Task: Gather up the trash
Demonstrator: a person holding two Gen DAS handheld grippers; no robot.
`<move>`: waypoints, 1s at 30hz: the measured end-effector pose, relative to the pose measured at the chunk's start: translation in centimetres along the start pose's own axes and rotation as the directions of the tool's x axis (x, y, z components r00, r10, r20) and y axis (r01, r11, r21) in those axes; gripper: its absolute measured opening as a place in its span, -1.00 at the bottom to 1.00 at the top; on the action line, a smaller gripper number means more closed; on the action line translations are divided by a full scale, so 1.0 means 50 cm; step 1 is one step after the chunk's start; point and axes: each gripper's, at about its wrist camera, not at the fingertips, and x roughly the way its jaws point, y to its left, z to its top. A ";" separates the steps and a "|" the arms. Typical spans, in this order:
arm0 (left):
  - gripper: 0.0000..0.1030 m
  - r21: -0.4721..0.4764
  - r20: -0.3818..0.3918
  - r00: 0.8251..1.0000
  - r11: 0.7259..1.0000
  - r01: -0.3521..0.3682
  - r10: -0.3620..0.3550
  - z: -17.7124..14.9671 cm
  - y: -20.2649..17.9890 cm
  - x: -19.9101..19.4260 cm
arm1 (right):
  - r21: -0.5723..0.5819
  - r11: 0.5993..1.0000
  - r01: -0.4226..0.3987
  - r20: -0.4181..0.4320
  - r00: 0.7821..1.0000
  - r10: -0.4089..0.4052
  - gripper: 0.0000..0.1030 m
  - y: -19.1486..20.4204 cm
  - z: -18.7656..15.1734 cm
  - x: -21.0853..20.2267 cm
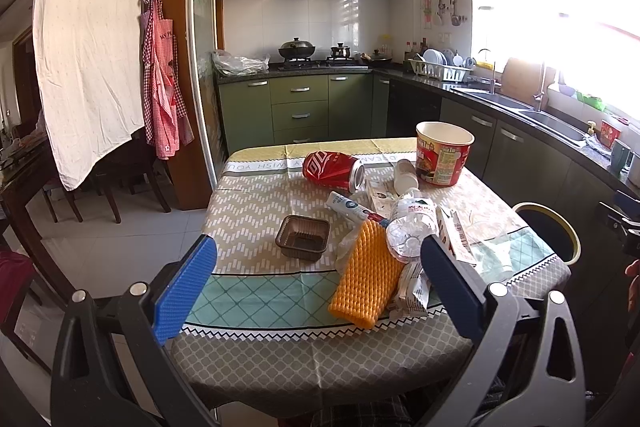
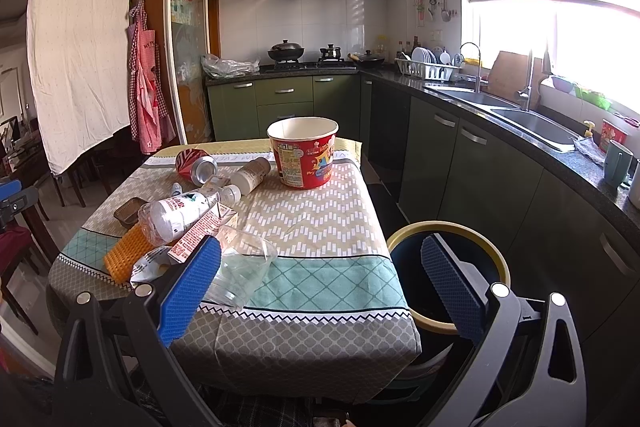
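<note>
Start of collection, nothing grasped. Left hand-held gripper (image 1: 316,291) spread, empty; right hand-held gripper (image 2: 320,287) spread, empty. Trash heaped on desk (image 2: 320,227) ahead of both: orange foam net (image 1: 366,277) between left fingers, clear cup (image 2: 240,271) beside right's left finger. Bin (image 2: 448,279) under right's right finger. Next, likely: close on one item, carry to bin.
</note>
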 end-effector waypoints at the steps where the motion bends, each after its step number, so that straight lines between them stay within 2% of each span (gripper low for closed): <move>1: 0.89 0.000 0.003 1.000 1.000 0.000 0.000 0.011 0.000 0.001 | 0.002 1.000 -0.001 -0.002 1.000 0.001 0.92 -0.003 -0.002 0.007; 30: 0.89 0.005 -0.014 1.000 1.000 0.001 -0.001 -0.007 -0.006 0.013 | 0.004 1.000 0.002 -0.010 1.000 -0.002 0.92 -0.004 -0.011 0.015</move>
